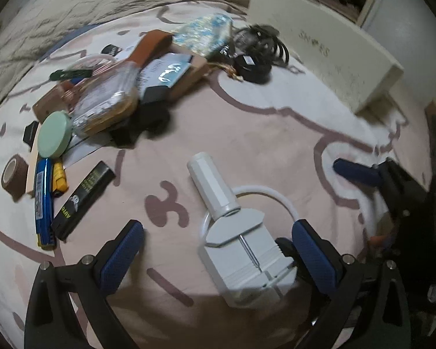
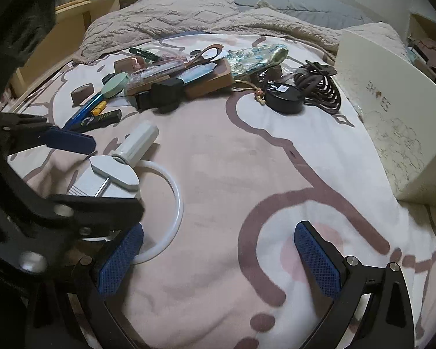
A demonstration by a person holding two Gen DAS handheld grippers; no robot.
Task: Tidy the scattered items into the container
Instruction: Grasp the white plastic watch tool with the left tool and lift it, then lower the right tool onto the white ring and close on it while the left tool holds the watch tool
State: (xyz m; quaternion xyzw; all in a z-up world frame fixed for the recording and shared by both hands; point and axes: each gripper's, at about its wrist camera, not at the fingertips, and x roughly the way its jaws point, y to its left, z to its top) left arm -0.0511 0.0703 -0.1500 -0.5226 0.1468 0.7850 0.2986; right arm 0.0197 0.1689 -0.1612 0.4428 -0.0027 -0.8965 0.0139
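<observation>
**Tidying barely begun: the white tool comes first**

The left tongs [image 1: 218,253] stand wide apart over a white screw-press tool [image 1: 241,261] lying on the bed's pink blanket [image 1: 247,133]; the right-hand pad sits just beside the tool's block, the other pad well clear of it. The right tongs [image 2: 218,257] are likewise apart and hold nothing, hovering over bare blanket, with one pad at the edge of a white ring [image 2: 174,203] that lies under the tool.

As far as the frames show, nothing has been put away. The cream box marked "SHOES" [image 2: 392,110] stands at the blanket's far right, its inside hidden. A heap of items [image 1: 116,87] remains at the far left, with a dark cable coil [image 2: 319,87] and a black puck [image 2: 284,99] nearer the box.

The tool lies flat. Its long axis runs from the block, nearest the left camera, up and slightly leftward to the cylindrical handle [image 1: 209,180], which points toward the heap.
</observation>
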